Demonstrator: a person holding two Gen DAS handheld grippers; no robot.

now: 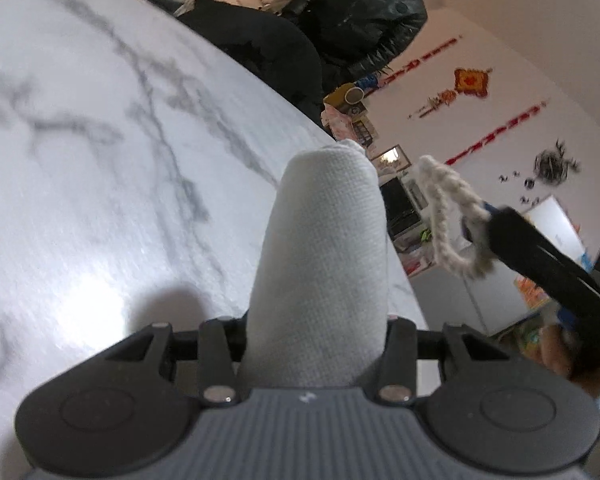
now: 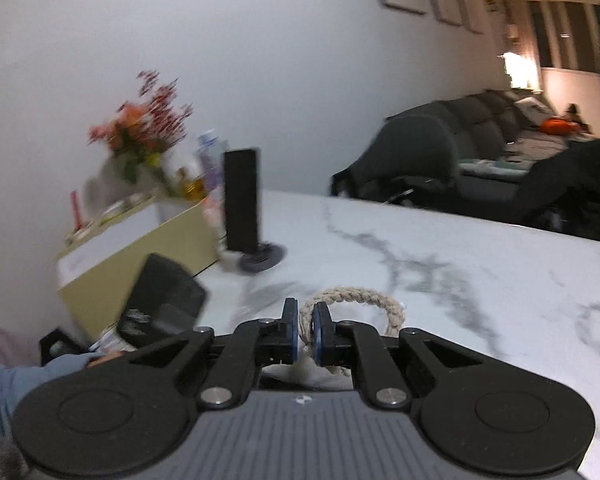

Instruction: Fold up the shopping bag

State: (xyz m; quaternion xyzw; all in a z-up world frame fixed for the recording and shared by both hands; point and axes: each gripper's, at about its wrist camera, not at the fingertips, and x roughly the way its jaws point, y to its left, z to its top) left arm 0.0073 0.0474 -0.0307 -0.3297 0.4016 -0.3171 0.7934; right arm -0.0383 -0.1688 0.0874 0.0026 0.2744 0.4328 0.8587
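The white fabric shopping bag (image 1: 320,256) is bunched into a thick roll that sticks forward over the marble table (image 1: 80,160). My left gripper (image 1: 316,320) is shut on it, and the cloth hides the fingertips. The bag's braided rope handle (image 1: 440,208) loops off to the right, where the black right gripper (image 1: 490,232) holds it. In the right wrist view, my right gripper (image 2: 306,332) is shut on the rope handle (image 2: 356,294), which arcs just above the table (image 2: 460,280). A bit of white cloth (image 2: 304,376) shows under the fingers.
A person in a black jacket (image 1: 364,20) stands past the table's far edge. On the table stand a black upright device on a round base (image 2: 242,200), a yellow and white box (image 2: 140,248) and flowers (image 2: 144,132). A dark sofa (image 2: 480,140) lies behind.
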